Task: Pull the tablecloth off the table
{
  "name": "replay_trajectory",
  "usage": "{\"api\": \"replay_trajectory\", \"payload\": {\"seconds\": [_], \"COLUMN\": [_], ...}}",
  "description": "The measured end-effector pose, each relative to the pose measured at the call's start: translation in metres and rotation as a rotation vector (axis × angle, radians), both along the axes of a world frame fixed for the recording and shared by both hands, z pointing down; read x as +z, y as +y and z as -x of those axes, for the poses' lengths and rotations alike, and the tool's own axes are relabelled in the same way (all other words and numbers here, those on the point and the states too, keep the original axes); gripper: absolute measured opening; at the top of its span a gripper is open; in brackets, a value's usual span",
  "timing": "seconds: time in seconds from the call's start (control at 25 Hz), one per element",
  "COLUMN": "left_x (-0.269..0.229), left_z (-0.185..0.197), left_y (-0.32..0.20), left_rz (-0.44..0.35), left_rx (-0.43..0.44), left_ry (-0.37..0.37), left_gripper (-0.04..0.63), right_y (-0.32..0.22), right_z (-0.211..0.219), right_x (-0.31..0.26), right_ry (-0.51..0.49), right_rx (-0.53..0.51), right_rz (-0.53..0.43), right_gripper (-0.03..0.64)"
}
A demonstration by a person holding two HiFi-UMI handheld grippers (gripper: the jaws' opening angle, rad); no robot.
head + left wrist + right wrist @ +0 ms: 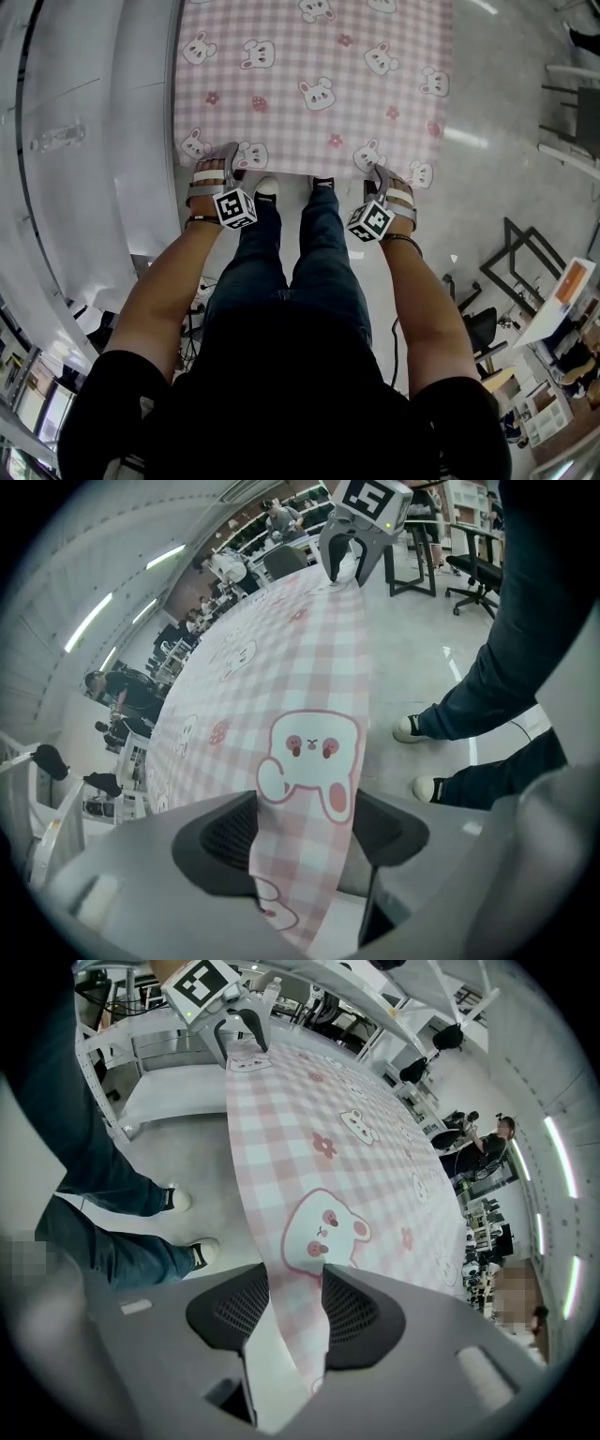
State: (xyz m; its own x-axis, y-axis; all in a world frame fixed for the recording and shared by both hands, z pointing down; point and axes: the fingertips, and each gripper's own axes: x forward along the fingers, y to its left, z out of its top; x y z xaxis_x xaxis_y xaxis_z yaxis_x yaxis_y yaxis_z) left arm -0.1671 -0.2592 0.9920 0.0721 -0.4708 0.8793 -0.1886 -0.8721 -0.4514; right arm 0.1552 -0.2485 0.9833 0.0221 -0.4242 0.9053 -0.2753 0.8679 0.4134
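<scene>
A pink checked tablecloth (pixel 314 84) printed with white bunnies is stretched flat ahead of me. My left gripper (pixel 228 161) is shut on its near left corner, and my right gripper (pixel 380 178) is shut on its near right corner. In the left gripper view the tablecloth (pixel 281 686) runs down between the left gripper's (pixel 300 841) dark pads (pixel 220 832), with the right gripper (pixel 349 562) far along the hem. In the right gripper view the tablecloth (pixel 337 1147) is pinched in the right gripper (pixel 295 1312), and the left gripper (pixel 239 1040) holds the far corner. The table itself is hidden under the cloth.
My legs and shoes (pixel 266 187) stand on the grey floor just behind the cloth's near edge. A white bench or counter (pixel 84 141) runs along the left. Black chairs and frames (pixel 511 253) stand at the right. People work at desks (pixel 122 700) beyond the cloth.
</scene>
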Motion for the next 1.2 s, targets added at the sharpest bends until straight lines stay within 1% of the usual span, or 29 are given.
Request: {"api": "replay_trajectory", "payload": {"seconds": [0.08,0.2,0.32,0.48,0.76,0.84,1.2], "left_x": [-0.002,-0.006,-0.011,-0.017,-0.033,-0.037,-0.059], "left_z": [-0.001,0.0,0.001,-0.001,0.0,0.0,0.0], "left_y": [0.004,0.008,0.005,0.009,0.011,0.008,-0.001], "left_rz": [0.003,0.01,0.024,0.043,0.062,0.068,0.103], "left_rx": [0.007,0.002,-0.017,0.009,0.009,0.009,-0.001], "left_ry": [0.013,0.03,0.063,0.079,0.099,0.102,0.111], "left_gripper": [0.27,0.227,0.205,0.121,0.017,0.011,0.001], "right_y": [0.003,0.005,0.003,0.005,0.004,0.0,-0.008], "right_z": [0.0,0.004,0.001,-0.001,-0.007,-0.009,-0.007], "right_x": [0.0,-0.007,-0.01,-0.013,-0.025,-0.03,-0.051], "right_ry": [-0.001,-0.018,-0.012,-0.009,0.007,0.001,-0.004], "right_rx": [0.007,0.021,0.033,0.026,0.054,0.059,0.074], "right_rz": [0.001,0.01,-0.003,-0.014,-0.028,-0.028,-0.015], "right_gripper": [0.184,0.163,0.152,0.12,0.068,0.054,0.035]}}
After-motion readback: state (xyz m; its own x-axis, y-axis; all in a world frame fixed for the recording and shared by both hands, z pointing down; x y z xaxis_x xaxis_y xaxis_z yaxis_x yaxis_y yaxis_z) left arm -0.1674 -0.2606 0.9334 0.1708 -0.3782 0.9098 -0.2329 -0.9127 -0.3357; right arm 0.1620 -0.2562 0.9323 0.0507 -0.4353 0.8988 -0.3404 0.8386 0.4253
